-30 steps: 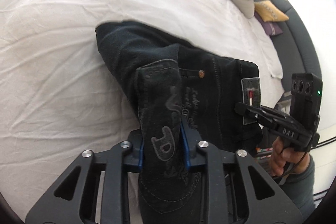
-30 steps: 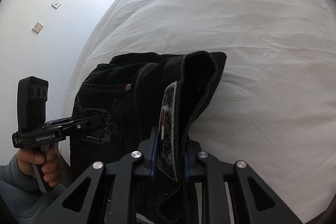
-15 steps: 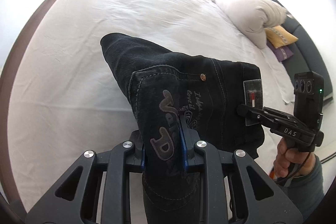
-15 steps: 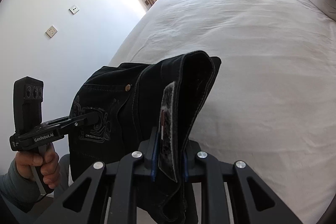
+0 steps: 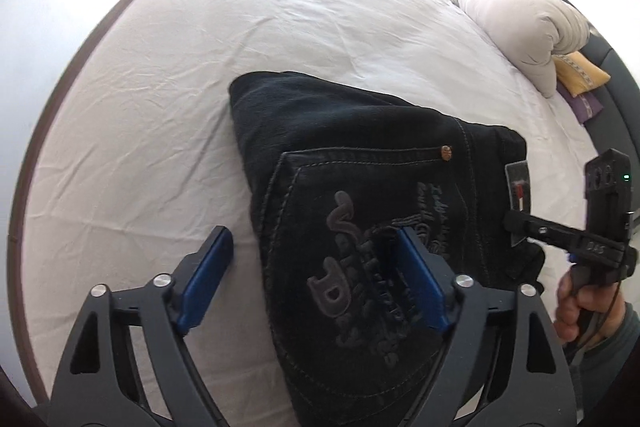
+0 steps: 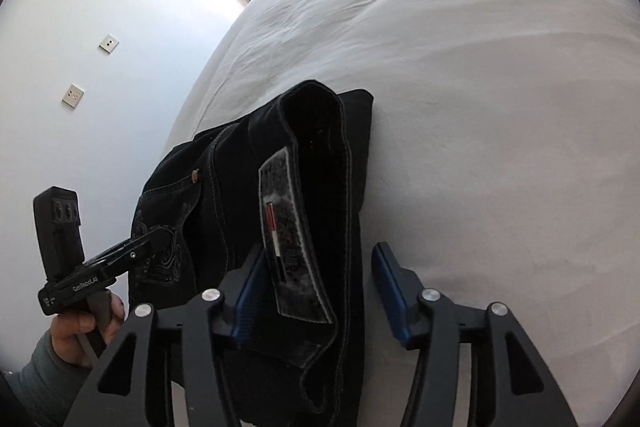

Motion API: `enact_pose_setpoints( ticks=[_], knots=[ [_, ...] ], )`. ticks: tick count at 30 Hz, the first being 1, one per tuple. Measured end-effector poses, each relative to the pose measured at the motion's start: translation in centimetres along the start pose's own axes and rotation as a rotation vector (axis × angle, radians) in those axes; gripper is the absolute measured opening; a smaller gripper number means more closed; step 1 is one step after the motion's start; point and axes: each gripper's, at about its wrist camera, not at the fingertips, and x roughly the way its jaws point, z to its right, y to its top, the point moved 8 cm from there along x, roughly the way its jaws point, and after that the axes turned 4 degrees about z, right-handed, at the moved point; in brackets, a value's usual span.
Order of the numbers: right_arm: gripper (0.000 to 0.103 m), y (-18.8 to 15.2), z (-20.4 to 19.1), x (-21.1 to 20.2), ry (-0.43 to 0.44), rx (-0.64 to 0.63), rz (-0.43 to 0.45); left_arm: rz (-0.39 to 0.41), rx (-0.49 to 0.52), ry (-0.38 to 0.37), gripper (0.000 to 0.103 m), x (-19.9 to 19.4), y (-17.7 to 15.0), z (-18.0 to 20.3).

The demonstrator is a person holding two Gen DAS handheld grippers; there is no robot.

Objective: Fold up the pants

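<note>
The black jeans lie folded into a compact stack on the white bed, back pocket with stitched lettering facing up. My left gripper is open, its blue pads spread on either side of the pocket end. In the right wrist view the jeans show their waistband with a label patch. My right gripper is open around the waistband, its pads apart from the cloth. Each gripper shows in the other's view, the right one and the left one.
A rolled white duvet and yellow and purple cushions lie at the head of the bed. A white wall with sockets runs beside the bed's near edge. The white sheet stretches beyond the jeans.
Both grippers have opened and let go of the jeans, which they held lifted before. The folded jeans now rest on the bed.
</note>
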Motion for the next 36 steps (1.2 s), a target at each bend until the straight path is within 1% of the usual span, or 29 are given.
enact_pose_setpoints(
  ticks=[1,2,4,5,7,8,9,10,11,12,13,14,15,16,18,20,22,24,27,29,30,32,36],
  knots=[
    [0.069,-0.2,0.2,-0.6,-0.011,0.011,0.016,0.012,0.011,0.024,0.087,-0.7,-0.2,-0.3],
    [0.071,-0.4,0.4,-1.5,-0.028,0.016,0.037,0.021,0.019,0.039,0.088,-1.1,-0.3,-0.5],
    [0.071,-0.9,1.0,-3.2,-0.053,0.044,0.081,0.045,0.036,0.064,0.094,-2.7,-0.5,-0.4],
    [0.071,-1.0,1.0,-3.9,-0.069,0.062,0.1,0.057,0.048,0.085,0.102,-3.9,-0.7,-0.4],
    [0.073,-1.9,1.0,-6.4,-0.126,0.076,0.153,0.096,0.071,0.124,0.103,-6.3,-1.0,-0.3],
    [0.073,-2.2,0.4,-7.5,-0.156,0.057,0.182,0.13,0.077,0.138,0.103,-8.2,-1.4,-0.1],
    [0.073,-2.6,-0.5,-8.8,-0.189,0.017,0.215,0.163,0.079,0.151,0.103,-10.0,-1.9,0.1],
    [0.076,-3.2,-1.8,-10.4,-0.233,-0.039,0.255,0.196,0.086,0.17,0.103,-11.9,-2.3,0.5],
    [0.082,-3.1,-2.9,-11.2,-0.274,-0.083,0.288,0.233,0.099,0.203,0.103,-13.9,-2.8,0.9],
    [0.086,-3.7,-4.4,-12.8,-0.322,-0.132,0.332,0.269,0.115,0.228,0.103,-15.7,-3.2,1.5],
    [0.092,-4.2,-6.0,-14.2,-0.353,-0.176,0.376,0.322,0.139,0.25,0.103,-18.0,-3.9,2.5],
    [0.097,-4.8,-7.5,-15.7,-0.377,-0.213,0.415,0.355,0.155,0.262,0.103,-19.7,-4.5,3.2],
    [0.1,-5.0,-8.9,-16.7,-0.402,-0.246,0.451,0.39,0.173,0.275,0.103,-21.4,-4.9,4.2],
    [0.103,-5.6,-10.5,-18.2,-0.428,-0.273,0.492,0.423,0.19,0.289,0.103,-23.1,-5.4,5.1],
    [0.103,-6.2,-12.5,-20.2,-0.461,-0.28,0.541,0.478,0.207,0.295,0.103,-26.2,-6.4,7.0],
    [0.103,-7.1,-14.2,-22.2,-0.487,-0.256,0.553,0.501,0.228,0.257,0.103,-28.9,-7.5,8.7],
    [0.103,-7.9,-15.7,-23.8,-0.487,-0.25,0.544,0.493,0.219,0.216,0.103,-30.6,-8.3,9.7],
    [0.103,-8.5,-17.1,-25.4,-0.486,-0.243,0.546,0.446,0.165,0.191,0.103,-31.5,-8.8,9.7],
    [0.103,-9.3,-18.5,-26.8,-0.52,-0.23,0.54,0.322,0.066,0.17,0.103,-31.4,-9.6,9.4],
    [0.103,-10.0,-19.2,-27.4,-0.528,-0.224,0.535,0.277,0.049,0.151,0.103,-31.2,-10.2,9.4],
    [0.103,-10.3,-19.5,-27.5,-0.526,-0.22,0.53,0.268,0.048,0.157,0.103,-31.0,-10.4,9.5],
    [0.103,-10.8,-19.7,-27.1,-0.519,-0.216,0.514,0.262,0.059,0.204,0.103,-30.5,-10.5,9.4],
    [0.103,-11.6,-19.8,-26.9,-0.533,-0.206,0.499,0.252,0.07,0.217,0.103,-29.7,-10.6,9.9]
  ],
)
